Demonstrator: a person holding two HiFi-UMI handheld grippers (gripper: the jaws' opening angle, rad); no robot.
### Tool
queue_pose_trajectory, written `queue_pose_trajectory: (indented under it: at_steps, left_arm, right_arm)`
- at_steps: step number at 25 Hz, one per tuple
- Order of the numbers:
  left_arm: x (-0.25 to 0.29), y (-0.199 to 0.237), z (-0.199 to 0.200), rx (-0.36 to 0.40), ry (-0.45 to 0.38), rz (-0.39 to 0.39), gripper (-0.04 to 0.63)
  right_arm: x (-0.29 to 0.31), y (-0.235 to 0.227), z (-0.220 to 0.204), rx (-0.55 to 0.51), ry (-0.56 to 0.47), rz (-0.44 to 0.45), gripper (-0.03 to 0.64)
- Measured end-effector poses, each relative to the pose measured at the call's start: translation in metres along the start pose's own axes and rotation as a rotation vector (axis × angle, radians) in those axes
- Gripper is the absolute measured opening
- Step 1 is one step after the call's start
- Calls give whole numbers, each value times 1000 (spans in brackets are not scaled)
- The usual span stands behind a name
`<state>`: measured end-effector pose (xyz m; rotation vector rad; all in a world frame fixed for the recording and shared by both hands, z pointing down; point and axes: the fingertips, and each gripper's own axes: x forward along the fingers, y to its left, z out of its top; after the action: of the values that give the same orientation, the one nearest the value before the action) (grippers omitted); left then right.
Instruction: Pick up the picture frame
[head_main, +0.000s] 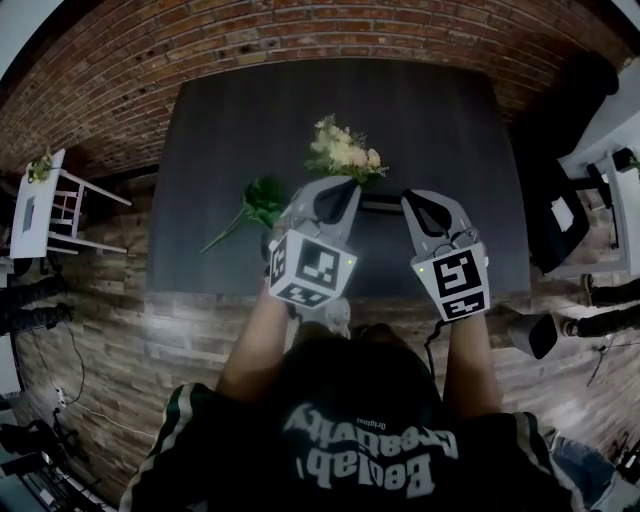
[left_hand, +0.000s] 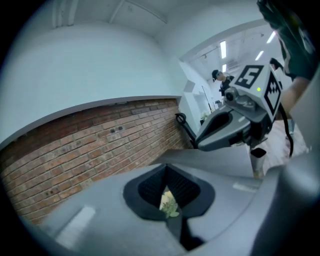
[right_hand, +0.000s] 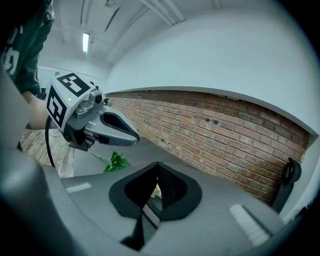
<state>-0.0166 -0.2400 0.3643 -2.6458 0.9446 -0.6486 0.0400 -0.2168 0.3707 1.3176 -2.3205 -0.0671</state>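
My left gripper (head_main: 345, 185) and right gripper (head_main: 412, 198) both have jaws together, holding nothing. The picture frame (head_main: 383, 206) lies flat just my side of the cream flowers (head_main: 345, 150), long axis crosswise, between both tips. I judge the right slightly nearer.

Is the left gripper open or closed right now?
Shut: the left gripper has its jaws meeting in its own view, nothing clamped; only flowers show through the small gap.
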Motion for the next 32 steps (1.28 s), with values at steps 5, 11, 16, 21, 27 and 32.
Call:
queue_pose_trajectory:
  at_steps: [5,11,16,21,27,32]
  left_arm:
    - [2,8,-8,-2,-16,-34,2]
    - [6,8,-17,-4,-20,-64,2]
    - [13,5,-21,6,0,-82,2]
    - [21,6,-26,30,36,-83,2]
    - [33,5,-31,45,79,-101,3]
    - [46,3,-34,53,104,-113,3]
  right_arm:
    - [9,3,-2,12,24,-31,6]
    - [11,6,-6,30,38,-55,6]
    - [13,0,-11,46,45,-52,5]
    - [21,-5,-14,54,43,-26,6]
    - [29,-17,-18,55,43,5,6]
    - [33,-28,-24,59,41,20,6]
